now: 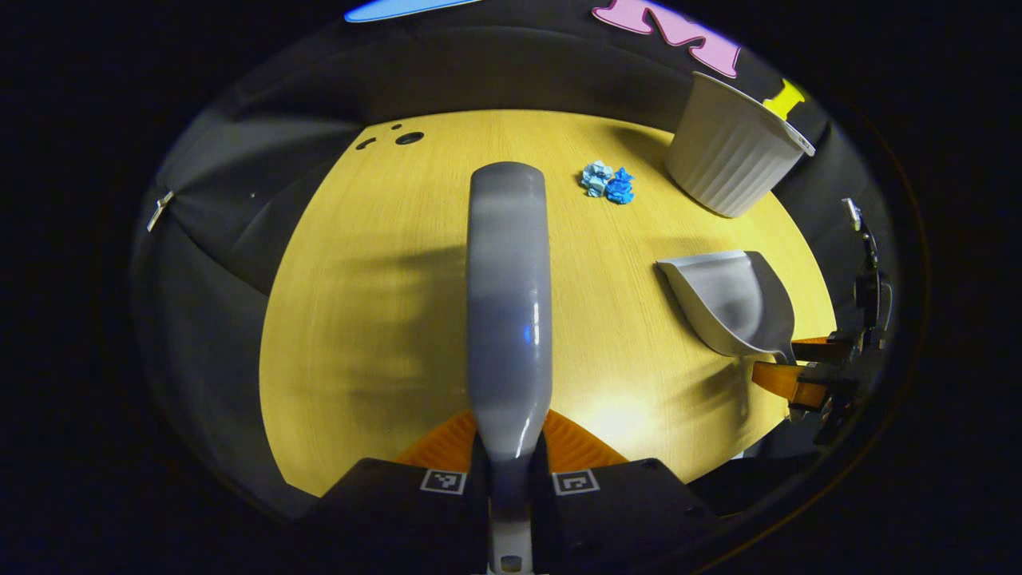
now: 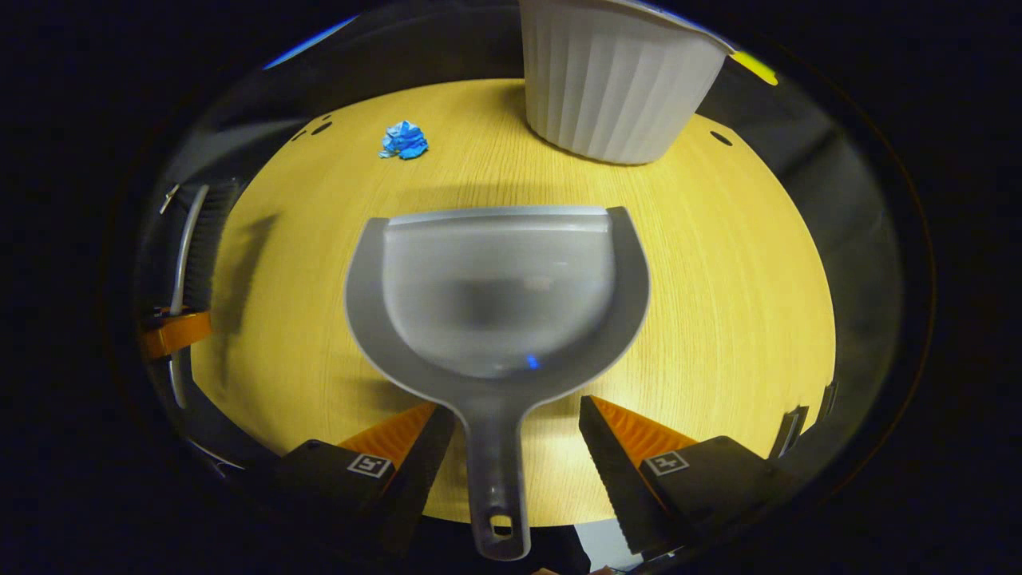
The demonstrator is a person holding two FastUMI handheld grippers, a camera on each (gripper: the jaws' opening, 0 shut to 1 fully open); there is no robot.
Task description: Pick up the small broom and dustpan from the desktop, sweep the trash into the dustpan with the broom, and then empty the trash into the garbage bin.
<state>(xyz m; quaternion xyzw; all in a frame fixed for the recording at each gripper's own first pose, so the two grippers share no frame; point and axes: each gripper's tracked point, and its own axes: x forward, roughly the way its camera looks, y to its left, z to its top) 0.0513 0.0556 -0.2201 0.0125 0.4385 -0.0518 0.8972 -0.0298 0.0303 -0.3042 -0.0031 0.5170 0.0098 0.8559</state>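
My left gripper (image 1: 509, 438) is shut on the grey small broom (image 1: 509, 279), whose long back runs straight ahead over the wooden desktop (image 1: 359, 319). The right gripper view has that broom (image 2: 198, 235) at far left, bristles dark, held by the left gripper (image 2: 172, 331). The grey dustpan (image 2: 495, 295) lies flat on the desktop, mouth facing away. Its handle (image 2: 497, 479) runs between the fingers of my right gripper (image 2: 511, 435), which stands open with a gap on each side. Crumpled blue paper trash (image 1: 607, 184) (image 2: 404, 140) lies beyond, near the white ribbed garbage bin (image 1: 730, 152) (image 2: 615, 80).
The bin stands at the desktop's far right side, just beyond the dustpan's mouth. Small round holes (image 1: 409, 137) mark the desktop's far left corner. Bare wood spreads between the broom and the dustpan (image 1: 730, 303). Dark cloth walls close in around the table edges.
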